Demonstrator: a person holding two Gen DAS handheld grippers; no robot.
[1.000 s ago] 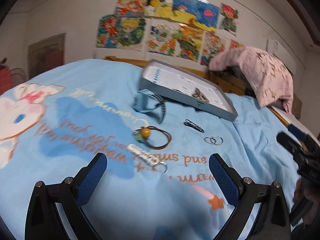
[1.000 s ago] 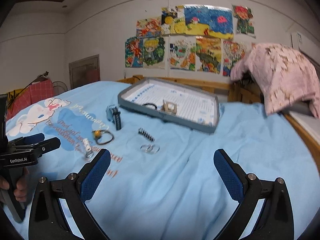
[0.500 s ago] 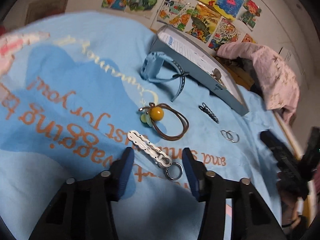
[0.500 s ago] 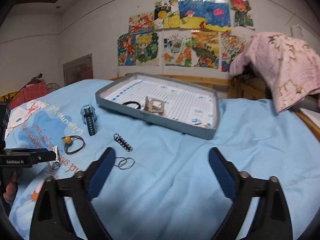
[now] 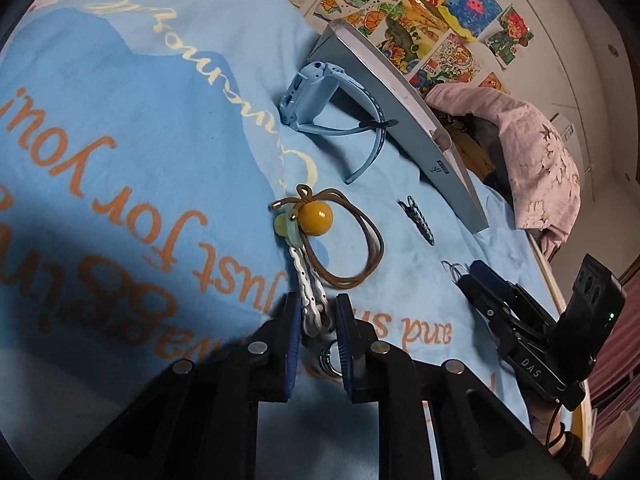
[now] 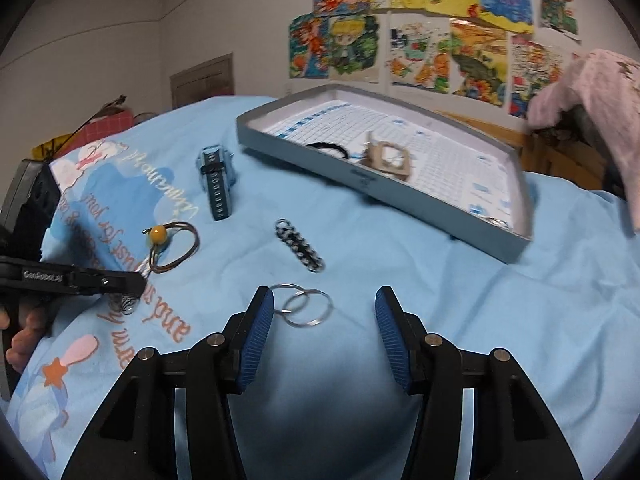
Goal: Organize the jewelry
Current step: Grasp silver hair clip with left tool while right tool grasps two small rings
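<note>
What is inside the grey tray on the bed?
In the grey tray lie a black hair tie and a tan square buckle-like piece on a gridded liner. Something small sits at the near right corner, mostly hidden by the wall.

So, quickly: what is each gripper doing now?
Left gripper: just closed on the white keychain.
Right gripper: open, jaws closing around the two silver rings, not gripping.

Loose on blue bedspread (image 6: 460,300): one watch (image 6: 216,178), one hair tie (image 6: 174,246), one chain (image 6: 299,245), two rings (image 6: 306,308), one clasp (image 5: 308,292); tray (image 6: 380,196) holds perhaps three.
</note>
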